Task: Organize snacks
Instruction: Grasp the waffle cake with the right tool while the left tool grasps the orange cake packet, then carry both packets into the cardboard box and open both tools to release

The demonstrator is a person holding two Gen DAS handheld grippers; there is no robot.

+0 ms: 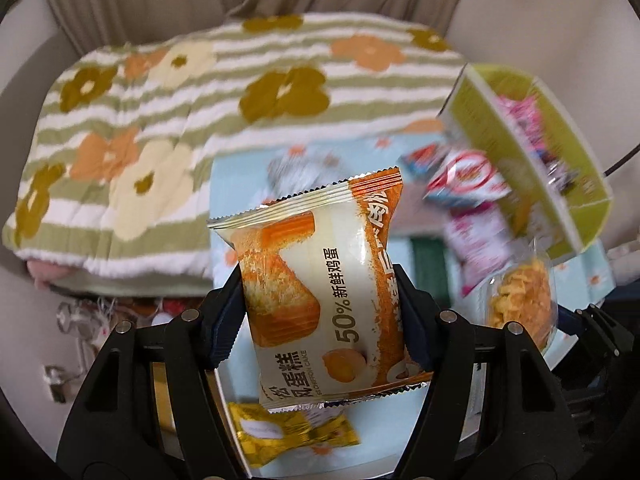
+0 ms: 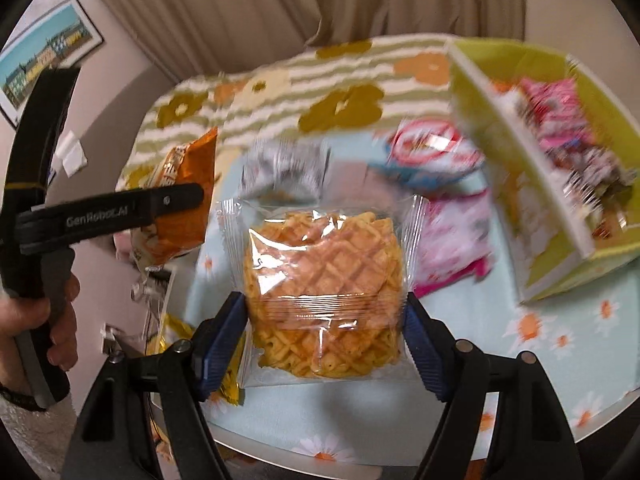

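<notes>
My left gripper is shut on an orange and cream chiffon cake packet, held above the table. It also shows in the right wrist view at the left. My right gripper is shut on a clear packet of waffle crisps, also lifted; it shows in the left wrist view at the right. A green box with a white divider stands at the right and holds pink and dark packets.
On the light blue daisy tablecloth lie a pink packet, a red, white and blue packet, a grey one and a gold one. Behind is a striped flower blanket and a curtain.
</notes>
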